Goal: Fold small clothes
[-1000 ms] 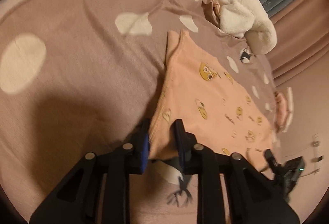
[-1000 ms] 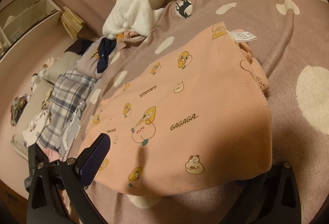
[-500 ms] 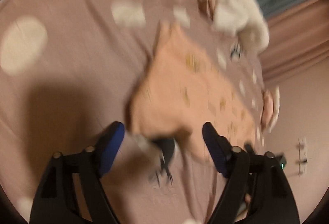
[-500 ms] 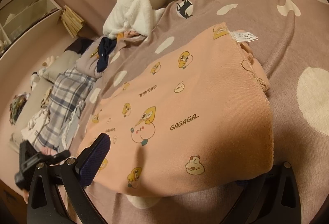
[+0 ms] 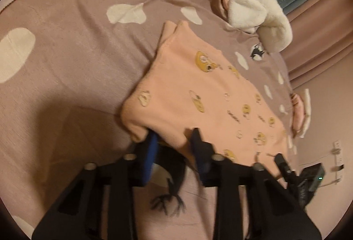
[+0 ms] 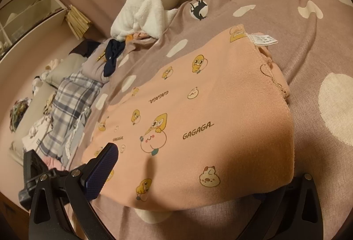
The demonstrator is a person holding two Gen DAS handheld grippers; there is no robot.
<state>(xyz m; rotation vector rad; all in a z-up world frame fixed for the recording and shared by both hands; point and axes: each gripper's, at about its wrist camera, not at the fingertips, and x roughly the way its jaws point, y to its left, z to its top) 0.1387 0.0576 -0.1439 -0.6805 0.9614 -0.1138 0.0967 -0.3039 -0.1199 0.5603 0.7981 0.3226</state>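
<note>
The pink shirt (image 5: 198,94) lies folded on the spotty blanket (image 5: 66,41). The left gripper (image 5: 173,147) has just been closing and pinches the shirt's near edge. The right gripper (image 6: 198,185) is wide open around it.

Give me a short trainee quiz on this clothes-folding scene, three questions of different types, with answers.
1. True or false: the peach garment lies on the spotted bedspread.
2. Which word is printed on the garment? A) GAGAGA B) BANANA C) HELLO
3. What does the left gripper hold?
Key: 1 true. 2 A. 3 The garment's near edge; its jaws have just been closing, with the cloth between them.
</note>
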